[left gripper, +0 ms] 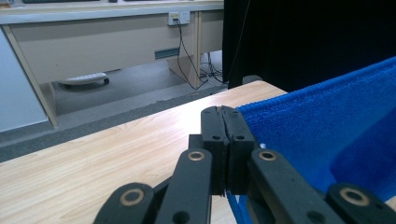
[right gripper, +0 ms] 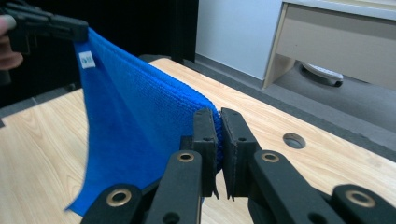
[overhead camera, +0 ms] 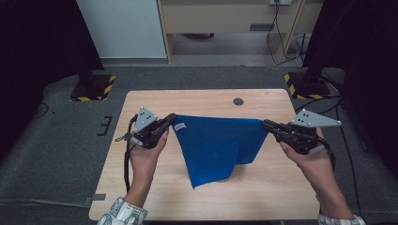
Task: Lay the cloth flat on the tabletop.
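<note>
- My left gripper (overhead camera: 172, 118) and right gripper (overhead camera: 265, 124) are each clamping shut on a top corner of the blue cloth (overhead camera: 216, 145).
- Cloth is hanging stretched between them, lower end touching the table (overhead camera: 141, 187).
- Folding and laying down, I judge, not yet done.

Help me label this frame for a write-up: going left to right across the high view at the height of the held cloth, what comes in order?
Left hand-held gripper → white tag on the cloth's corner → blue cloth stretched in the air over the wooden table → right hand-held gripper.
</note>
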Demonstrator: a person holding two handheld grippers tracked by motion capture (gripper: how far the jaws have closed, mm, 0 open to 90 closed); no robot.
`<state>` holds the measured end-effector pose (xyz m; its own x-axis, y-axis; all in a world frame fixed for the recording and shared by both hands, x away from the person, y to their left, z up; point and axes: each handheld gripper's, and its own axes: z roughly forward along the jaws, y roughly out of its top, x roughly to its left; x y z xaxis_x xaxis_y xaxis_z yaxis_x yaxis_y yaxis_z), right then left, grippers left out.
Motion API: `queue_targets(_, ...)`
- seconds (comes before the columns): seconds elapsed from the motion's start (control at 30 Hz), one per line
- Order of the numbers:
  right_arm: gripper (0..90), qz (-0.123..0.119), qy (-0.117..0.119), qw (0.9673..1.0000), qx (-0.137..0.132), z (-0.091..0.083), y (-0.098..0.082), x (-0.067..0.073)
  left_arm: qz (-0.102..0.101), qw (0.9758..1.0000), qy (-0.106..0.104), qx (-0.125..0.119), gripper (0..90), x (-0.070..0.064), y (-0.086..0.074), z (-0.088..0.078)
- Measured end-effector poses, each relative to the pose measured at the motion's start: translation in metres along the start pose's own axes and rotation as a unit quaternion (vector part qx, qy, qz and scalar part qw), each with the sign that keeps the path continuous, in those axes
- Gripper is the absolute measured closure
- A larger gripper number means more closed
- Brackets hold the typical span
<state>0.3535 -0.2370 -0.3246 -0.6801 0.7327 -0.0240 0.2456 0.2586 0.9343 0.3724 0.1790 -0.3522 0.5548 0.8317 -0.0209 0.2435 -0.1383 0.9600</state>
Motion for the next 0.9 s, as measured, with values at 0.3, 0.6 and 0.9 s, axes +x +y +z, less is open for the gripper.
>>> queue_targets(0.3, 84.5, -0.007, -0.017, 0.9989, 0.044, 0.029, -0.004, -0.018, -0.007, 0.9993, 0.011, 0.035, 88.4, 0.011, -0.007, 0.031)
queue_targets(0.6, 84.8, 0.018, -0.021, 0.9977, 0.062, 0.056, -0.027, -0.031, -0.018, 0.9982, 0.014, 0.055, 88.3, 0.017, -0.021, 0.048)
queue_targets(0.9, 84.9, 0.026, -0.023, 0.9973, 0.065, 0.059, -0.035, -0.036, -0.021, 0.9979, 0.012, 0.059, 88.3, 0.014, -0.024, 0.054)
